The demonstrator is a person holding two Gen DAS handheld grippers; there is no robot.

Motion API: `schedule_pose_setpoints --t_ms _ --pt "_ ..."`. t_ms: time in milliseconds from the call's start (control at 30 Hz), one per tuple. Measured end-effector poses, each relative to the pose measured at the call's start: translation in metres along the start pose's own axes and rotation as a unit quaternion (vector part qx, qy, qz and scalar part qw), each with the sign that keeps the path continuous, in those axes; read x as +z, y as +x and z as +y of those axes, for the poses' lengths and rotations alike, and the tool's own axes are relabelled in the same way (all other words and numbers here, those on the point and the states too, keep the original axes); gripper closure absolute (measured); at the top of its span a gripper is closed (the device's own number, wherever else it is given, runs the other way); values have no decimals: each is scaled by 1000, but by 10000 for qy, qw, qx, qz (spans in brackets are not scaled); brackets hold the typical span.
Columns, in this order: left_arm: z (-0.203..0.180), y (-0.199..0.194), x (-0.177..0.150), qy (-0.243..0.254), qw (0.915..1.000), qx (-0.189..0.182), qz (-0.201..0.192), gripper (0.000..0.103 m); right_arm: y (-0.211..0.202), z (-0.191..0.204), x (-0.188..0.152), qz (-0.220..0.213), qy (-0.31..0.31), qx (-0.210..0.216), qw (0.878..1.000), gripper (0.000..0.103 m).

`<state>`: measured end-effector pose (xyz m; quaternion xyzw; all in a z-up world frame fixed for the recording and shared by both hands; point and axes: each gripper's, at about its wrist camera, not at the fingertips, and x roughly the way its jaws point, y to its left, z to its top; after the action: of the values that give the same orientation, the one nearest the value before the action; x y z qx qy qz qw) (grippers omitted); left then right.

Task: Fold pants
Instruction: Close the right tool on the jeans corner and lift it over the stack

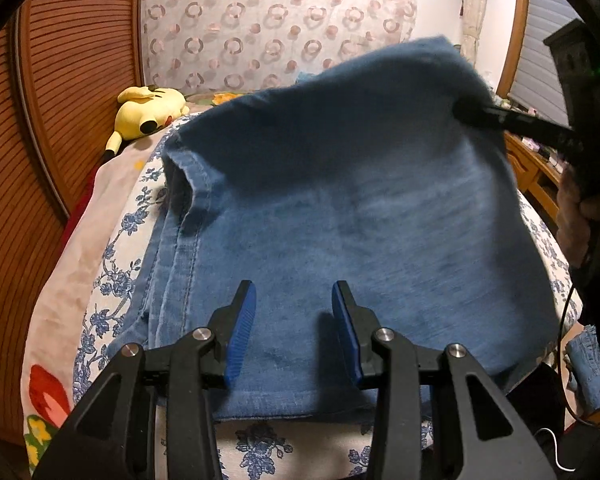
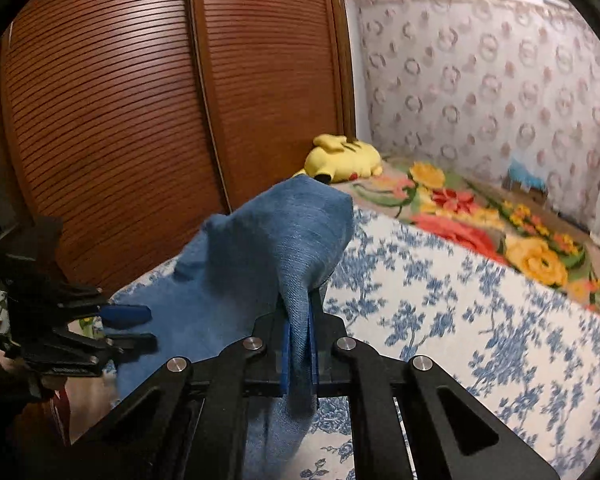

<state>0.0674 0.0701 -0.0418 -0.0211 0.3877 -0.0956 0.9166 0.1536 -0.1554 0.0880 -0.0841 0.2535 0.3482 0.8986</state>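
Observation:
Blue denim pants [image 1: 340,220] lie on the bed with one end lifted off it. My left gripper [image 1: 294,328] is open just above the near part of the pants, its blue pads apart and holding nothing. My right gripper [image 2: 299,344] is shut on a fold of the pants [image 2: 276,248] and holds it raised above the bed. In the left wrist view the right gripper [image 1: 470,110] shows at the upper right, pinching the lifted edge. In the right wrist view the left gripper [image 2: 138,326] shows open at the left beside the denim.
The bed has a blue floral sheet [image 2: 460,320] and a bright flower blanket [image 2: 480,216]. A yellow plush toy [image 1: 148,114] lies at the far end by the brown slatted wardrobe [image 2: 140,100]. A patterned curtain [image 1: 280,20] hangs behind. A wooden shelf [image 1: 536,176] stands at the right.

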Motion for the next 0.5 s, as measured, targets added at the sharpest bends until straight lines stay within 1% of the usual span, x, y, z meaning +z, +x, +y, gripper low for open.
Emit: schedule_pose_setpoints --t_ms 167,267,367,433,500 --pt "-4 0 2 50 10000 -25 6 63 -18 -9 2 -88 8 -148 9999 97" --pt "-9 2 5 111 9999 -82 2 63 -33 -27 3 -76 18 -355 9993 97" --pt "-17 5 8 172 9997 -153 0 62 -50 -47 2 9 46 -645 9979 97" --pt "-22 8 12 215 9995 -229 5 63 -63 -64 0 97 81 -913 9957 97" --pt "-30 13 16 304 9991 -299 10 63 -74 -87 -5 226 164 -1180 9926 97"
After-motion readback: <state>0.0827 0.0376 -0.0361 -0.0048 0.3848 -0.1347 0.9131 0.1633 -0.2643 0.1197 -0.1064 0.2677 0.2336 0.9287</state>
